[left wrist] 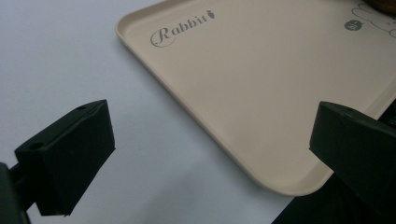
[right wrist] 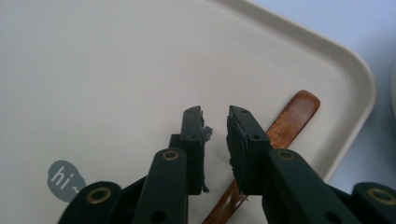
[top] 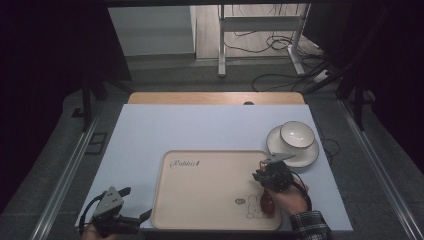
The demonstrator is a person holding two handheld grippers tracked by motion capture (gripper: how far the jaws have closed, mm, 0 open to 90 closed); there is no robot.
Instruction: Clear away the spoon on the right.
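Observation:
A beige tray (top: pixel 210 185) printed with "Rabbit" lies on the pale blue mat. A brown wooden spoon (right wrist: pixel 292 121) rests flat in the tray (right wrist: pixel 116 70) near its right rim; its reddish end (top: pixel 267 204) shows below the hand. My right gripper (right wrist: pixel 215 126) hangs just above the tray floor beside the spoon, jaws a narrow gap apart with nothing between the pads. The spoon's handle runs under the right-hand jaw. My left gripper (left wrist: pixel 210 140) stands wide open at the tray's front left corner (left wrist: pixel 280 186), holding nothing. In the high view it (top: pixel 136 202) sits low at the table's front edge.
A white bowl (top: pixel 297 135) sits on a white plate (top: pixel 305 155) just right of the tray's far right corner. Bare mat (top: pixel 150 135) stretches left of and behind the tray. A wooden strip (top: pixel 215 98) edges the table's far side.

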